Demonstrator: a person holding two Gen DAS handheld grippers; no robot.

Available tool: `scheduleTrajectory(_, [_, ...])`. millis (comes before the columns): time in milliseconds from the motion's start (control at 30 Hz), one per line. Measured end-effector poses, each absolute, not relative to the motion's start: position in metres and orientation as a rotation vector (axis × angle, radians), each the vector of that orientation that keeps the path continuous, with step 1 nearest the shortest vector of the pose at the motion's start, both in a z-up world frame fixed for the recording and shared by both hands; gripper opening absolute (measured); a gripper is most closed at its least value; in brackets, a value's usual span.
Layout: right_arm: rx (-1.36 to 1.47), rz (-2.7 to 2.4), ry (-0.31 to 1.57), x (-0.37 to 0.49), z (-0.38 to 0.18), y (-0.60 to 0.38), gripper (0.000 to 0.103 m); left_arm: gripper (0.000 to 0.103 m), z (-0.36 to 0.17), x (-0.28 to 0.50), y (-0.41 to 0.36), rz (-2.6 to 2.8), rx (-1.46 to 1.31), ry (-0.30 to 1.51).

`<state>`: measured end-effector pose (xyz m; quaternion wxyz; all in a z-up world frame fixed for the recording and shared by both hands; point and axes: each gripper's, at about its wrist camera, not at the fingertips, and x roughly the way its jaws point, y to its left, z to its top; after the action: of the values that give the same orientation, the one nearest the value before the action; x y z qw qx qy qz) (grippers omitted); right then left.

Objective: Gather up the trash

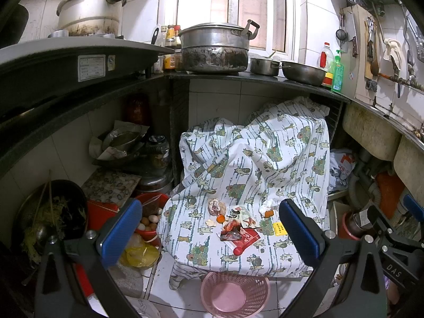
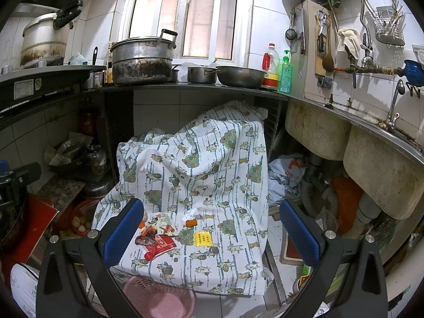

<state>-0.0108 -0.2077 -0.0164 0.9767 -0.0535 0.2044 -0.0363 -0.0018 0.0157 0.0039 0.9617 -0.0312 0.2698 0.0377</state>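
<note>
Trash lies on a patterned cloth (image 1: 238, 164) (image 2: 220, 185) draped over a low surface: a red wrapper (image 1: 245, 238) (image 2: 161, 243), a yellow packet (image 1: 280, 228) (image 2: 202, 238), a crumpled white tissue (image 1: 265, 206) (image 2: 190, 214), an orange scrap (image 1: 269, 213) (image 2: 191, 222) and a crumpled ball (image 1: 216, 206). A pink mesh basket (image 1: 234, 292) (image 2: 159, 299) stands on the floor below the cloth's front edge. My left gripper (image 1: 210, 234) is open, held above and short of the trash. My right gripper (image 2: 212, 234) is open too, with the yellow packet between its blue pads.
A dark counter (image 1: 265, 79) holds pots (image 1: 216, 47), bowls and bottles. At left sit a wok with greens (image 1: 50, 212), a red bowl of eggs (image 1: 148, 220) and a yellow bag (image 1: 140, 255). Sink basins (image 2: 381, 169) and pipes crowd the right.
</note>
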Motion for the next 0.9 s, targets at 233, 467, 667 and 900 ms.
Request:
scheduleTrajectory(233, [-0.106,-0.074,0.413,-0.011,-0.016,-0.208,0.103,0.103,0.004,-0.002,0.016,0.077,-0.063,0.547])
scheduleTrajectory(467, [-0.107,-0.074,0.414,-0.01,-0.017,-0.207,0.103,0.103,0.003,-0.002,0.015,0.076,-0.06,0.547])
scheduleTrajectory(667, [-0.104,-0.073,0.412,-0.01,-0.017,-0.207,0.103,0.103,0.003,-0.002,0.015,0.076,-0.06,0.547])
scheduleTrajectory(900, [-0.047,-0.009,0.428,0.003,-0.01,-0.205,0.103,0.103,-0.005,0.018,0.014,0.034,-0.064,0.562])
